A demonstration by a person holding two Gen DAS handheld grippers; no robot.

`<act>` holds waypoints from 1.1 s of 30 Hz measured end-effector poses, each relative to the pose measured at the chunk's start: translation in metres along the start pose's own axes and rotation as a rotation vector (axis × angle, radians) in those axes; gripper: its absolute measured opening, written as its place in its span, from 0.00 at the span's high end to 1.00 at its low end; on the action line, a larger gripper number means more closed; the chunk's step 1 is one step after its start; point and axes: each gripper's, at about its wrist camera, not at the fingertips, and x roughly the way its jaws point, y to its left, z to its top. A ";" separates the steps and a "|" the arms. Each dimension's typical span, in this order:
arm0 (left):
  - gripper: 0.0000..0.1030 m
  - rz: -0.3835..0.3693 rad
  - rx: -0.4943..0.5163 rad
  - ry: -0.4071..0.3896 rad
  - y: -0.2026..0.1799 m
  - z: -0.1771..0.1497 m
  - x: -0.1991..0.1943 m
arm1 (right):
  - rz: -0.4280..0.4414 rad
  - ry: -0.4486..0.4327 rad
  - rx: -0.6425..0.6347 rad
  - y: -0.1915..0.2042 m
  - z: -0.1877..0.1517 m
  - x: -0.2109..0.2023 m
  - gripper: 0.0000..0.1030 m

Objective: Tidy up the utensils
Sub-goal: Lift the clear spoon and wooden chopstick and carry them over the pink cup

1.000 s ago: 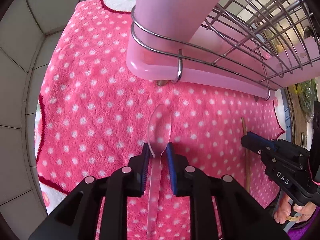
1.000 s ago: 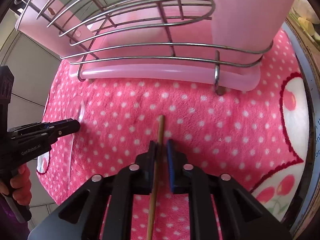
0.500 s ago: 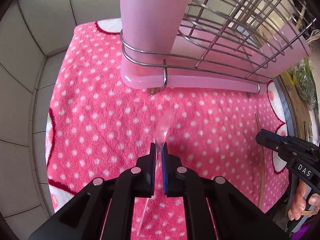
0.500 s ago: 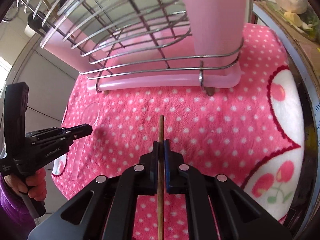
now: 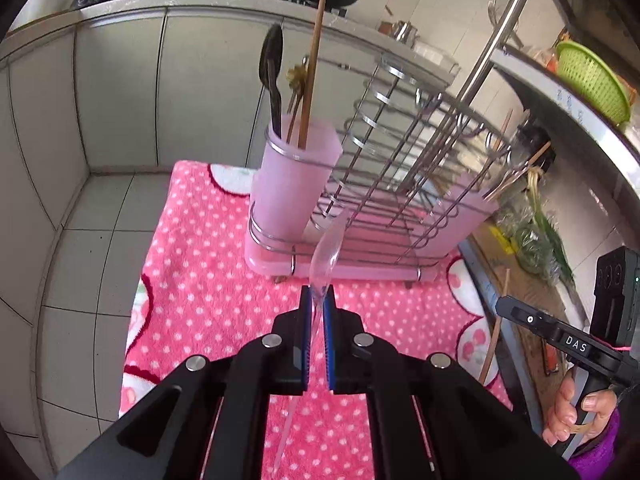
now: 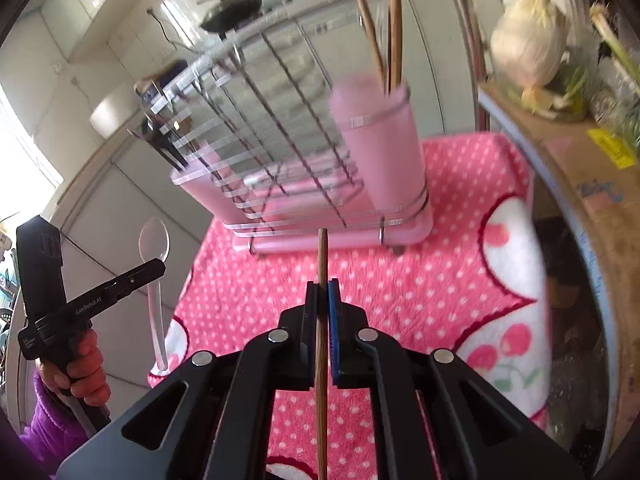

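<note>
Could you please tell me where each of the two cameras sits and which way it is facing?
Left wrist: on the left hand-held gripper, shut on a clear spoon, facing the pink utensil cup; the right hand shows.
Right wrist: on the right hand-held gripper, shut on a chopstick, facing the wire rack; the left hand shows.
Shared: rack, polka-dot towel, each other's gripper.
</note>
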 end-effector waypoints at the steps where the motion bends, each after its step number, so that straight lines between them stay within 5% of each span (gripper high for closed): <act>1: 0.95 -0.011 -0.009 -0.029 0.000 0.003 -0.008 | 0.001 -0.023 -0.004 0.005 0.002 -0.005 0.95; 8: 0.95 -0.081 -0.076 -0.223 0.012 0.033 -0.060 | 0.009 -0.174 -0.070 0.035 0.032 -0.049 0.95; 18: 0.95 -0.177 -0.138 -0.398 0.006 0.081 -0.091 | -0.025 -0.383 -0.160 0.063 0.095 -0.103 0.95; 26: 0.95 -0.194 -0.149 -0.476 0.004 0.104 -0.088 | -0.079 -0.603 -0.225 0.076 0.142 -0.116 0.95; 33: 0.95 -0.209 -0.167 -0.516 0.008 0.116 -0.071 | -0.151 -0.650 -0.286 0.077 0.161 -0.087 0.95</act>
